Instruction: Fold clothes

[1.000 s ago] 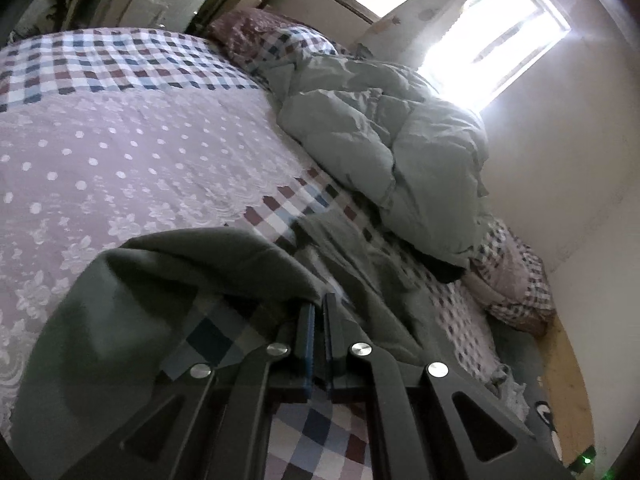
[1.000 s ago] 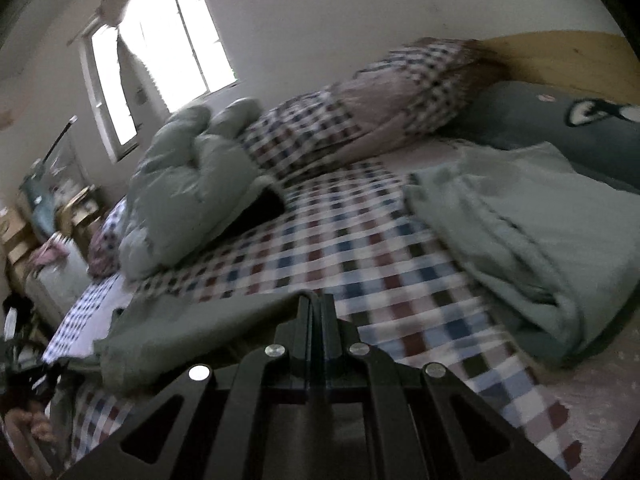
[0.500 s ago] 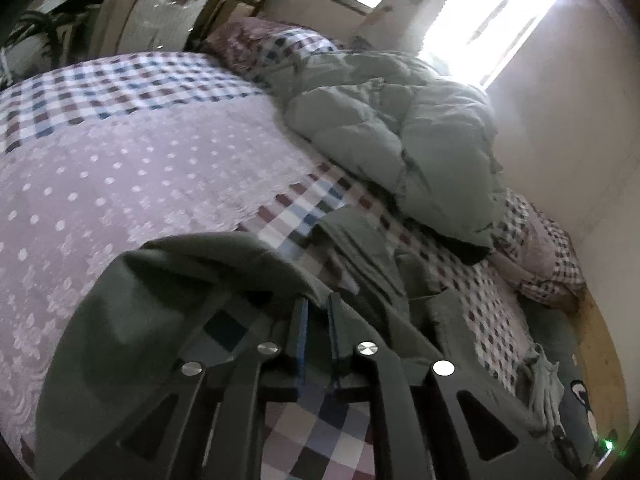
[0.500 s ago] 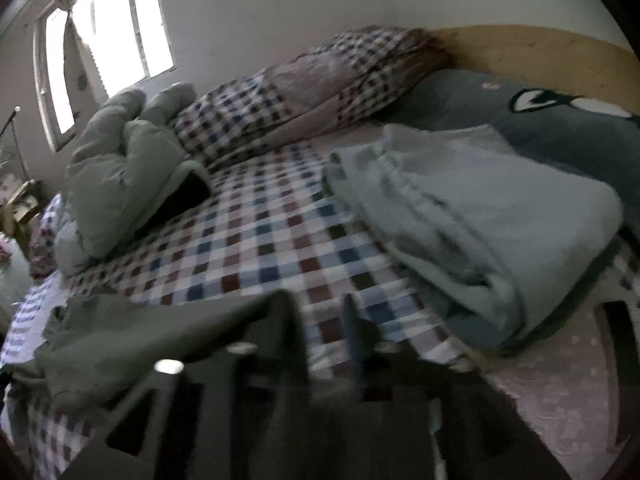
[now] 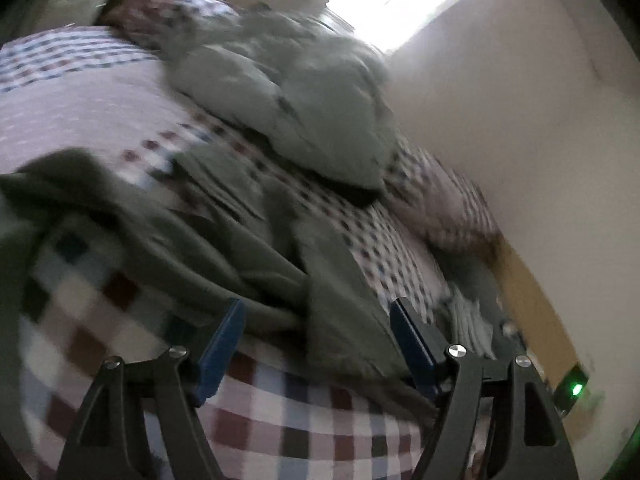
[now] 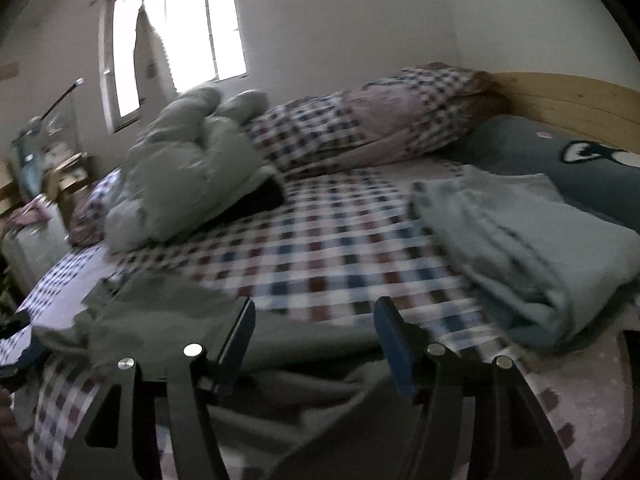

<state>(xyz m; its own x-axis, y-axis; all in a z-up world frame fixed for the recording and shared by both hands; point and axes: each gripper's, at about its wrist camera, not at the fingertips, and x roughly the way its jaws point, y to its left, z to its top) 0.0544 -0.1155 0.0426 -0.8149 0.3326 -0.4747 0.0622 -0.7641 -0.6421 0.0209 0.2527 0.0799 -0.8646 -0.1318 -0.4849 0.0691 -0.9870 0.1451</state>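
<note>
A dark olive-green garment (image 5: 224, 236) lies crumpled on the checked bedsheet (image 5: 280, 432). In the left wrist view my left gripper (image 5: 316, 332) hangs just over the garment's near edge. Its jaws are opening, the blue pads stand wide apart, and cloth lies between them without being pinched. In the right wrist view the same garment (image 6: 168, 320) spreads under my right gripper (image 6: 314, 336). Those jaws are opening too, with cloth lying loose beneath and between them. Both views are blurred by motion.
A pale green duvet (image 6: 188, 176) is heaped near the window. A folded light-green blanket (image 6: 532, 248) lies at the right, a checked pillow (image 6: 360, 128) and a dark cushion (image 6: 560, 160) by the wooden headboard (image 6: 572, 108). A wall (image 5: 520, 120) runs beside the bed.
Both grippers were shut on the green garment a second ago; both have since spread their jaws and let the cloth drop. Both views have swung sideways across the bed.
</note>
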